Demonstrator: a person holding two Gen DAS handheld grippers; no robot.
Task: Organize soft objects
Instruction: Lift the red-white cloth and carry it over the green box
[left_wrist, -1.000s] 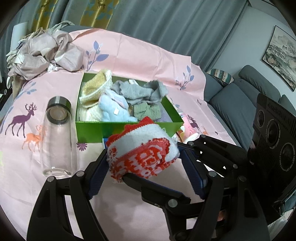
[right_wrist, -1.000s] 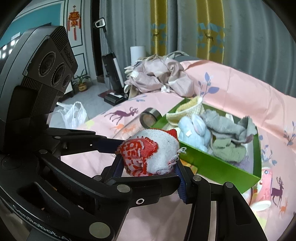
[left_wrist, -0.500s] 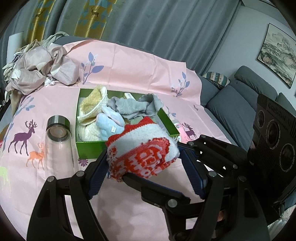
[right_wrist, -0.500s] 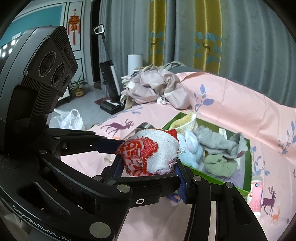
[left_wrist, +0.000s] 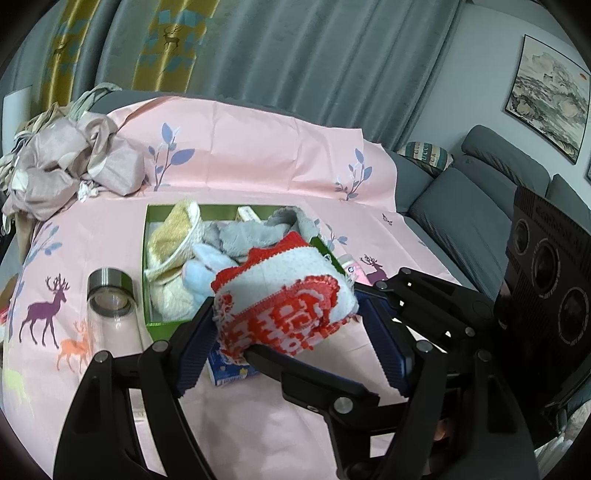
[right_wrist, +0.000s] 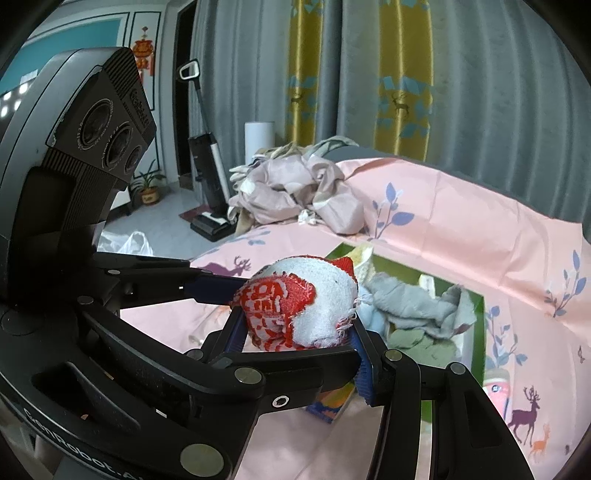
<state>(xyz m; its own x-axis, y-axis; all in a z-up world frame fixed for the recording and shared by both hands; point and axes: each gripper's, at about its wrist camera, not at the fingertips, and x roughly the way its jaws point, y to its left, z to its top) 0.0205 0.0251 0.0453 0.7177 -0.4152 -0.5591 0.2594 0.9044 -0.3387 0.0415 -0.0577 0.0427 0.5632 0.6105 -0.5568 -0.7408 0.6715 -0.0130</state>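
Note:
A rolled red and white towel (left_wrist: 284, 299) is squeezed between both grippers at once, held in the air above the pink tablecloth, in front of the green box (left_wrist: 145, 258). My left gripper (left_wrist: 291, 332) is shut on it from one side. My right gripper (right_wrist: 295, 325) is shut on the same towel (right_wrist: 303, 306) from the other. The box (right_wrist: 476, 325) holds several soft things: a yellow and white cloth (left_wrist: 177, 229), a light blue plush (left_wrist: 203, 269), grey cloths (left_wrist: 258, 229) and a green cloth (right_wrist: 410, 339).
A clear glass jar (left_wrist: 110, 306) with a metal rim lies left of the box. A small blue carton (left_wrist: 229, 365) lies under the towel. A pink item (right_wrist: 496, 391) lies right of the box. Crumpled beige clothes (left_wrist: 66, 162) sit at the back left. A grey sofa (left_wrist: 480, 206) stands to the right.
Both grippers have lifted and drawn back with the towel. The box and jar now look smaller and farther away, and the blue carton has come into view.

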